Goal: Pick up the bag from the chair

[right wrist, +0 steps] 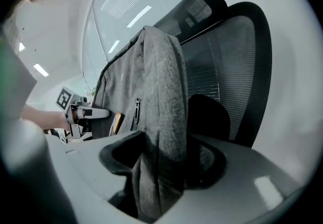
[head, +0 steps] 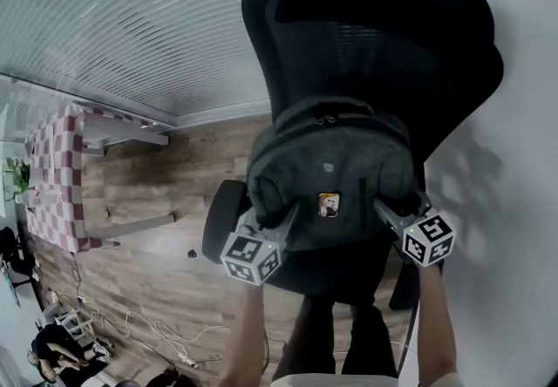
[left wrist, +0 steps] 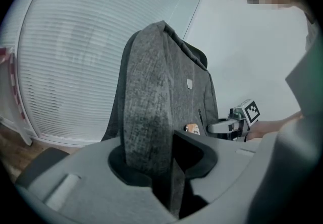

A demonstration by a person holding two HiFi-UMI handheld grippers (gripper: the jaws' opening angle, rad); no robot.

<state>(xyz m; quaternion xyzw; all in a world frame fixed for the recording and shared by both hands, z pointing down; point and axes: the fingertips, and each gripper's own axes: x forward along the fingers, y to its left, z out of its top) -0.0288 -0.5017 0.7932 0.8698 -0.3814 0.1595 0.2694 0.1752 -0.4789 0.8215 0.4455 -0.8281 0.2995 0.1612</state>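
A grey backpack point(head: 331, 167) stands against the mesh back of a black office chair point(head: 384, 37), with a small orange tag point(head: 329, 204) on its front. My left gripper point(head: 277, 221) is shut on the backpack's left side, the grey fabric point(left wrist: 146, 117) pinched between its jaws. My right gripper point(head: 389, 213) is shut on the backpack's right side, with fabric point(right wrist: 161, 132) pressed between its jaws. Each gripper shows in the other's view: the right gripper point(left wrist: 237, 122) and the left gripper point(right wrist: 81, 112). The seat under the bag is hidden.
The chair's left armrest point(head: 222, 220) sticks out beside my left gripper. A red-and-white checked table point(head: 57, 176) stands at far left on the wood floor point(head: 174, 272), with cables near it. A white wall point(head: 514, 159) runs along the right, window blinds point(head: 131, 19) behind.
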